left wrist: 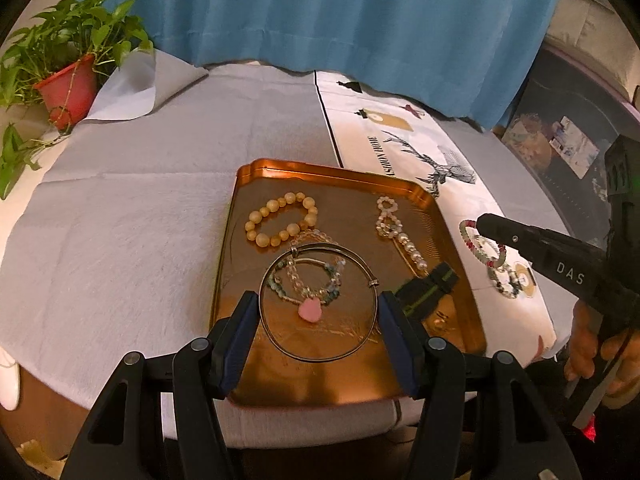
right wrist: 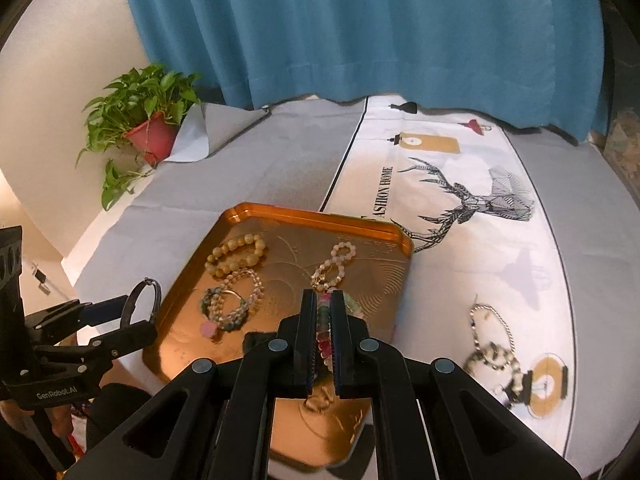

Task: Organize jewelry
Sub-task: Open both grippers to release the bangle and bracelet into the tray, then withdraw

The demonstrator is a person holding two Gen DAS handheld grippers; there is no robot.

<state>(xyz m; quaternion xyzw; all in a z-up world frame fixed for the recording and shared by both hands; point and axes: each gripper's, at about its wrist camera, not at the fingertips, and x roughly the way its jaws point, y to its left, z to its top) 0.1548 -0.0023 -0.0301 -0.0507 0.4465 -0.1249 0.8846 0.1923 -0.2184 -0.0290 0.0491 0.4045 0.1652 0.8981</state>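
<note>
A copper tray (left wrist: 256, 376) (right wrist: 188, 360) lies on the table with a yellow bead bracelet (left wrist: 280, 218) (right wrist: 236, 254), a pearl strand (left wrist: 394, 226) (right wrist: 334, 266), a clear and green bead cluster with a pink pendant (left wrist: 310, 308) (right wrist: 230, 308). My left gripper (left wrist: 318, 322) is shut on a thin metal bangle (left wrist: 280, 344) (right wrist: 138, 300), held above the tray's near part. My right gripper (right wrist: 322, 320) is shut on a red and green bead bracelet (right wrist: 325, 320) (left wrist: 482, 246), held over the tray's right edge.
A silver chain and dark bead pieces (right wrist: 494, 340) (left wrist: 506, 280) lie on the white deer-print cloth (right wrist: 460, 208) right of the tray. A potted plant (left wrist: 68, 60) (right wrist: 148, 128) stands at the far left. A blue curtain (right wrist: 360, 28) hangs behind.
</note>
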